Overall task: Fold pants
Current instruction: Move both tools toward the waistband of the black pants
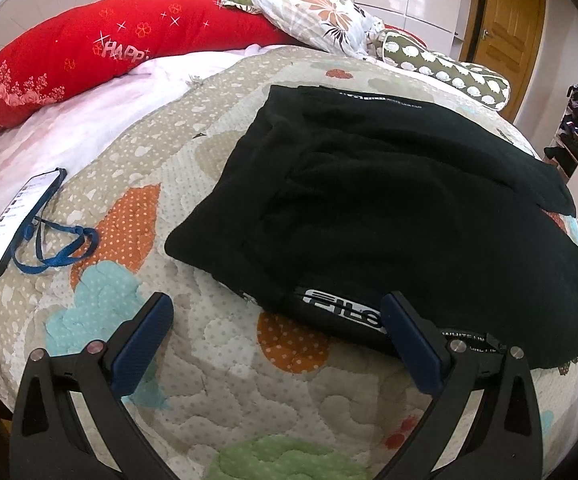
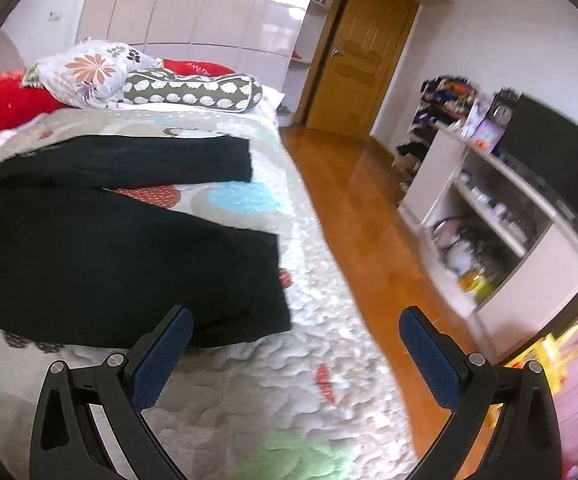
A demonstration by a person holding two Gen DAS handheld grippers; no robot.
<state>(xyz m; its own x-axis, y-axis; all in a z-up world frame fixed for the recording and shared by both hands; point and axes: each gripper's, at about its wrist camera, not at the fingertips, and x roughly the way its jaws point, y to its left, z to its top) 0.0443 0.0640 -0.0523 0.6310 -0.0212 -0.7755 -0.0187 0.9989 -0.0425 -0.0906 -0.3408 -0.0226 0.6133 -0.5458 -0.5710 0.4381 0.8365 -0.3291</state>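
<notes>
Black pants (image 1: 389, 216) lie spread flat on the patterned quilt (image 1: 169, 168) of a bed, waist toward the left, white lettering on the near hem side. My left gripper (image 1: 277, 312) is open and empty, just short of the pants' near edge; its right finger (image 1: 413, 344) overlaps the lettered edge. In the right wrist view the two pant legs (image 2: 109, 248) spread apart toward the bed's right side. My right gripper (image 2: 295, 328) is open and empty, above the quilt (image 2: 289, 380) near the nearer leg's hem corner.
A phone (image 1: 17, 220) with a blue lanyard (image 1: 57, 244) lies at the left on the bed. Red (image 1: 73, 56), floral (image 1: 313, 12) and dotted (image 1: 445, 68) pillows line the far side. The bed edge drops to a wooden floor (image 2: 361, 216); shelves (image 2: 501, 216) stand at the right.
</notes>
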